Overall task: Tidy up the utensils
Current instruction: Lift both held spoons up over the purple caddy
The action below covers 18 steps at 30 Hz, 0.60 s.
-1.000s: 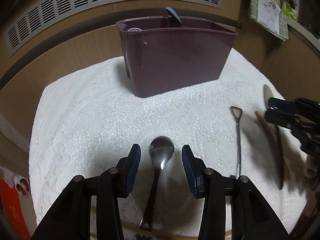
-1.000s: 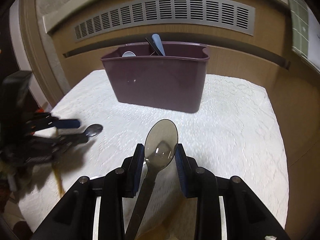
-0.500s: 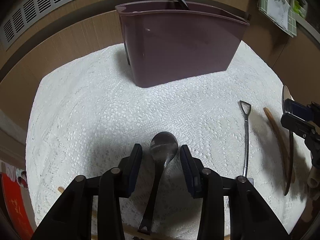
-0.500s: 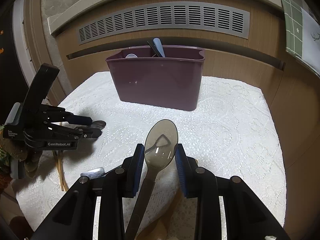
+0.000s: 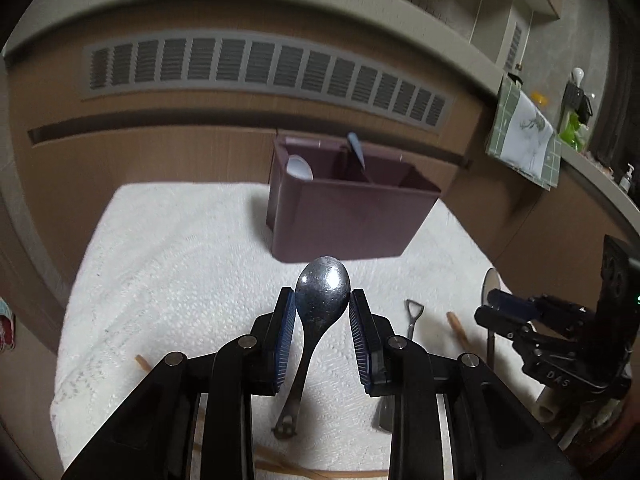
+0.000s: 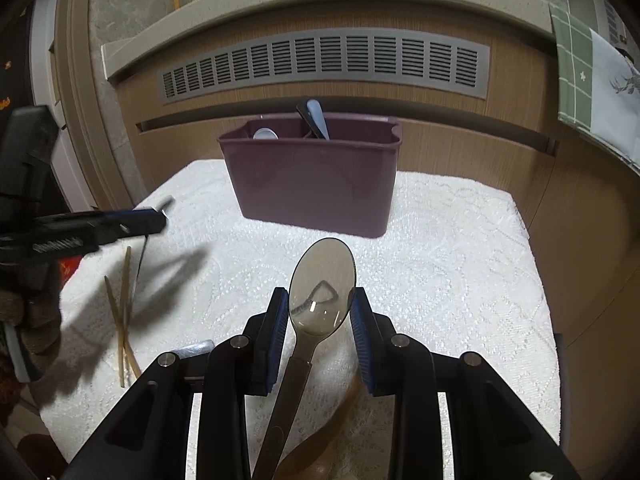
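Note:
My left gripper (image 5: 322,306) is shut on the bowl of a metal spoon (image 5: 323,288), held clear above the white cloth with its handle hanging down. Ahead stands the maroon utensil caddy (image 5: 344,216), with a white spoon (image 5: 300,167) and a blue handle (image 5: 356,148) inside. My right gripper (image 6: 320,306) is shut on a translucent grey spoon (image 6: 322,280), bowl forward, facing the caddy (image 6: 316,184). Each gripper shows in the other view: the right one (image 5: 500,308) at the right edge, the left one (image 6: 120,220) at the left.
On the cloth (image 5: 180,260) lie a small shovel-handled utensil (image 5: 414,312), a wooden stick (image 5: 456,328), chopsticks (image 6: 120,312) and a brown wooden spoon (image 6: 340,420). A vented wooden cabinet (image 6: 320,64) stands behind the caddy, and a green towel (image 5: 524,136) hangs at the right.
My left gripper closed on the metal spoon and lifted it off the cloth, tilting upward. The right gripper kept its spoon and barely moved.

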Available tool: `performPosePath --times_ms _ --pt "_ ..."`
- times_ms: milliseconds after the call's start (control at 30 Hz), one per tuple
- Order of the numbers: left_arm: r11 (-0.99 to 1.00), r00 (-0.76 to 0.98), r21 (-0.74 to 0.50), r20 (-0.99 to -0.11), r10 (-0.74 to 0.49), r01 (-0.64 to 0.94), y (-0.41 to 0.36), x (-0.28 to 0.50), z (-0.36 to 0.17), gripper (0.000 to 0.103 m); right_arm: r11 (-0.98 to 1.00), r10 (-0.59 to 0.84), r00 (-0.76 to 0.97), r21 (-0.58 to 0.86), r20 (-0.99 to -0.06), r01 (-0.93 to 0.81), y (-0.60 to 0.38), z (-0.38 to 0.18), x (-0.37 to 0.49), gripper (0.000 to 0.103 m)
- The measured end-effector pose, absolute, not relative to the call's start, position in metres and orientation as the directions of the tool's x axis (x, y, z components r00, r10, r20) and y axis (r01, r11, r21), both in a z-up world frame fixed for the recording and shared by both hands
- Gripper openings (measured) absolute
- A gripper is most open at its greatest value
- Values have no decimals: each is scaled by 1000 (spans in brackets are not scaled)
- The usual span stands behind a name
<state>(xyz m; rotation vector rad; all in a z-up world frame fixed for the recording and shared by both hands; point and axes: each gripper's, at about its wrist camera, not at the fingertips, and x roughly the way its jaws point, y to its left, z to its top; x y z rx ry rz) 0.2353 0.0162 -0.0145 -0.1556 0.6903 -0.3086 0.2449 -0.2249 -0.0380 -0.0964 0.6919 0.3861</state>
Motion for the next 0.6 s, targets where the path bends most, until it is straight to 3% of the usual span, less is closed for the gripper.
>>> performPosePath --times_ms 500,600 --pt "943 781 -261 -537 -318 205 23 219 7 28 930 306 732 25 -608 -368 -222 -21 242 29" --pt "937 819 -264 -468 -333 230 18 223 38 28 933 309 762 27 -570 -358 -224 -6 246 28"
